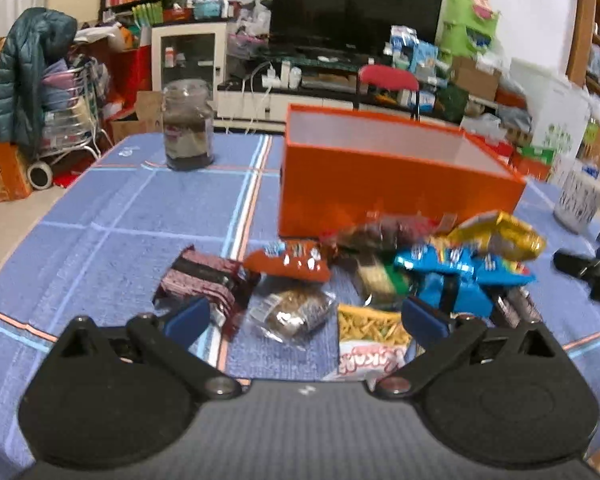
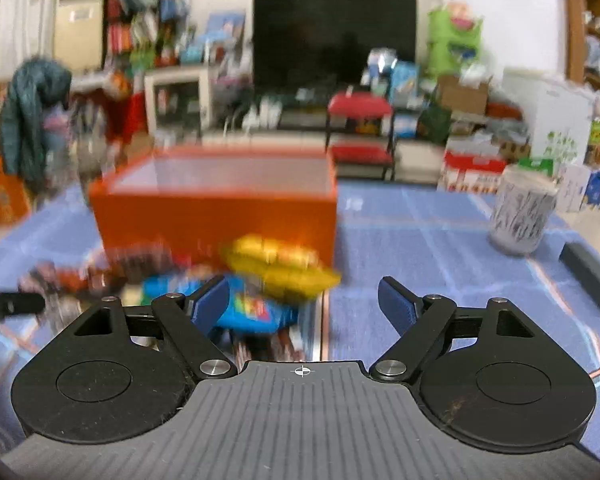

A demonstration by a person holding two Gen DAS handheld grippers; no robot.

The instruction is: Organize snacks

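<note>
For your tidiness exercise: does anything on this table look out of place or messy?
Yes. The snack packets lie in a jumbled, overlapping heap on the tablecloth in front of the orange box, none visibly inside it. Nothing looks spilled or torn.

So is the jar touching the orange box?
Apart. In the left wrist view, bare blue tablecloth shows between the jar and the orange box.

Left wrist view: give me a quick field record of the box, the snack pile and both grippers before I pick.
box: orange box, open top, nothing visible inside
snacks: loose pile on the blue tablecloth in front of the box
nearest packets: clear-wrapped brown snack, fries-print bag
top of pile: yellow bag on blue bag
left gripper: open, holding nothing
right gripper: open, holding nothing
jar: upright, left of box
</note>
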